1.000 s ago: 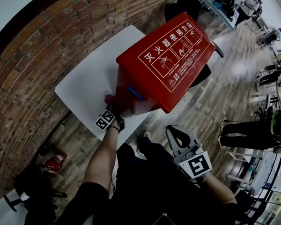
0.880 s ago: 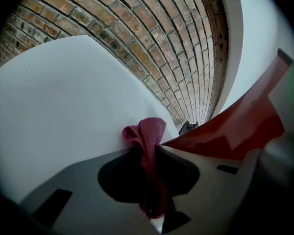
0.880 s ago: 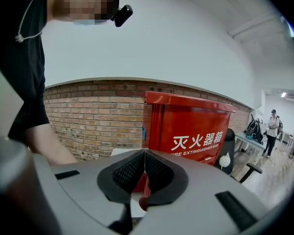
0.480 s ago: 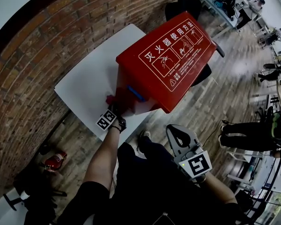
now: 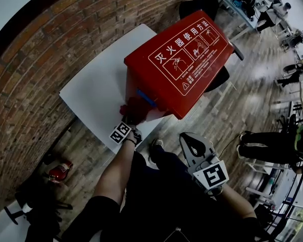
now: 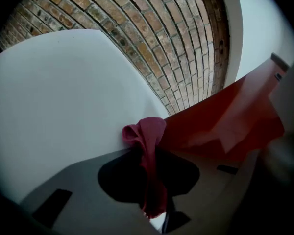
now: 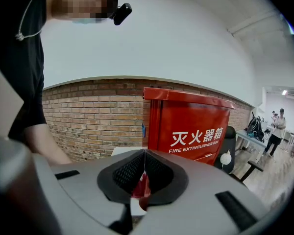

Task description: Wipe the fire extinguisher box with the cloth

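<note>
Pinching the one bunched red cloth [image 6: 146,136], the left hand-held gripper [image 5: 129,116] presses it low against the side of the single red fire extinguisher box [image 5: 184,59], which stands on the one white counter [image 5: 93,87]. Only a narrow fold sits between the jaws, so dragging could pull it free, and a hard push might shift the unsteadied box. Further right, the right hand-held gripper [image 7: 143,170], second of two, hangs back with its jaws pressed together on nothing.
</note>
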Tool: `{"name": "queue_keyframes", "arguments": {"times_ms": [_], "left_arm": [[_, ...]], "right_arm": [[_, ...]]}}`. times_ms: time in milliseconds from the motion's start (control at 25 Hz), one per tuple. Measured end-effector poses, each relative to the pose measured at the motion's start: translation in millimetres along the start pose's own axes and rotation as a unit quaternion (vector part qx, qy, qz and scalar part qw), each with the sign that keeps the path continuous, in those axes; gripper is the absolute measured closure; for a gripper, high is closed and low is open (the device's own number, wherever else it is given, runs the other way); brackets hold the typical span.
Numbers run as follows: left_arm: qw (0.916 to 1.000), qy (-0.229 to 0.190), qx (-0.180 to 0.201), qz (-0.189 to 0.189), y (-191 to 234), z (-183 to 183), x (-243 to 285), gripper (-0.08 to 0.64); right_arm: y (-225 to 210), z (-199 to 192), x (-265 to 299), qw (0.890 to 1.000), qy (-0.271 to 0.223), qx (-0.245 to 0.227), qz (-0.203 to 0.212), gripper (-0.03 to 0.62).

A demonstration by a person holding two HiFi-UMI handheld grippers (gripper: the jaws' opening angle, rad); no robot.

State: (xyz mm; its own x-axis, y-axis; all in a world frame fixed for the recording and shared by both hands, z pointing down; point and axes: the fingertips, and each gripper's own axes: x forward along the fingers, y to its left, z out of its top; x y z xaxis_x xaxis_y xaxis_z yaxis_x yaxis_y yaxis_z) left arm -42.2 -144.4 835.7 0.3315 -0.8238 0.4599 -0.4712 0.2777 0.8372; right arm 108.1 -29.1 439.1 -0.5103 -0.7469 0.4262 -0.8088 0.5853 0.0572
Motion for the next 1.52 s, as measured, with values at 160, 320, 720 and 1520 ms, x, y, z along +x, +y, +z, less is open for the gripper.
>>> {"name": "queue_keyframes", "arguments": {"times_ms": [160, 320, 720, 1520], "left_arm": [[0.9999, 0.002, -0.01, 0.001, 0, -13, -4, 0.436], [0.9999, 0.006, -0.013, -0.001, -1, -24, -6, 0.436], [0.9994, 0.012, -0.033, -0.006, -3, -43, -13, 0.434], [0.9948, -0.013, -0.089, -0.049, -46, -30, -36, 0.434]], "right_arm": [[-1, -2, -1, 1.0, 0.0, 0.001, 0.001, 0.572], [-2, -5, -2, 1.0, 0.0, 0.003, 0.002, 0.572], [-1, -13, -9, 1.0, 0.005, 0.01, 0.003, 0.572], [-1, -10, -10, 0.999, -0.013, 0.03, 0.015, 0.572]]}}
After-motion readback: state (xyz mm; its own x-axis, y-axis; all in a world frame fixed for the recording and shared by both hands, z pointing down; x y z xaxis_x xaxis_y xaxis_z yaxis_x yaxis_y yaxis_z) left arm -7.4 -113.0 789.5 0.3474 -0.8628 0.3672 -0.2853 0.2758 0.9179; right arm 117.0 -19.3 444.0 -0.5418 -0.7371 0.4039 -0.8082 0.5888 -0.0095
